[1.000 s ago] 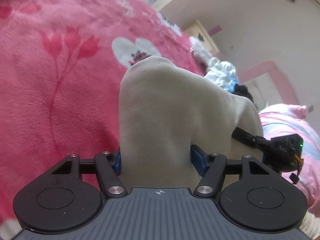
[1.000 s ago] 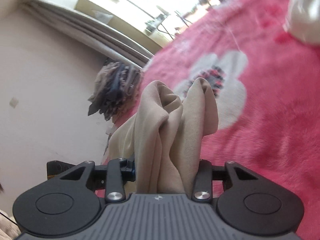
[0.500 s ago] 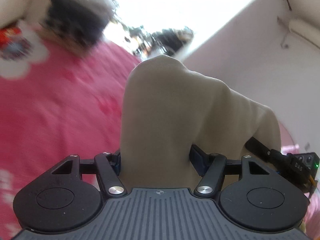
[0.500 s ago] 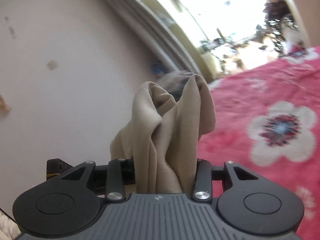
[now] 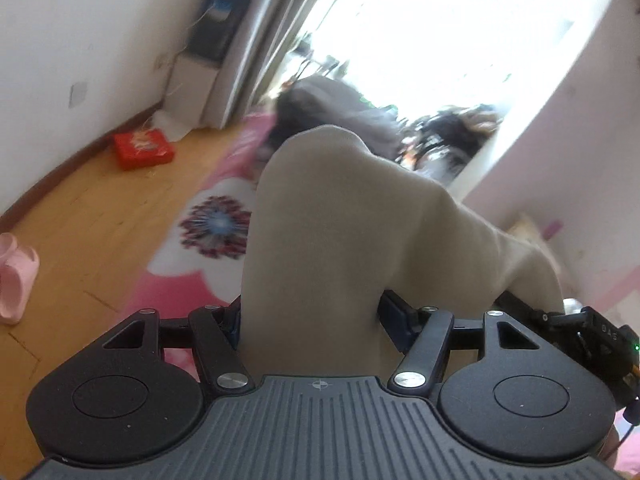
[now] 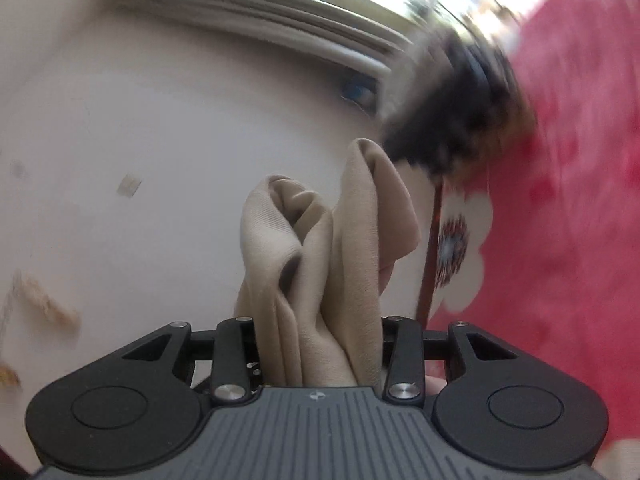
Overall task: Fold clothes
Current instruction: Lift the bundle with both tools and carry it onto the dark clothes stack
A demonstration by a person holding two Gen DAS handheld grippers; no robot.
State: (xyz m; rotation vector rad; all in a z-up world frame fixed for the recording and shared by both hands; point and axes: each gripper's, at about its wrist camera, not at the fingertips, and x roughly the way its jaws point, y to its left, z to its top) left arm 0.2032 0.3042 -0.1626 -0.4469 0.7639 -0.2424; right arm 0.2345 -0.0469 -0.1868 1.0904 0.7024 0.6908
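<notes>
Left tool: matte black frame with two round discs at the near corners, triangular cut-outs beside them, a dark grey ribbed centre plate bearing a small crosshair mark, silver screws at the link pivots, and blue finger pads. Right tool: same black frame, round discs, grey ribbed plate with crosshair mark, and silver pivot screws; seen at the right edge of the left wrist view, its black housing carries pale lettering, a small green light and an orange cable.
</notes>
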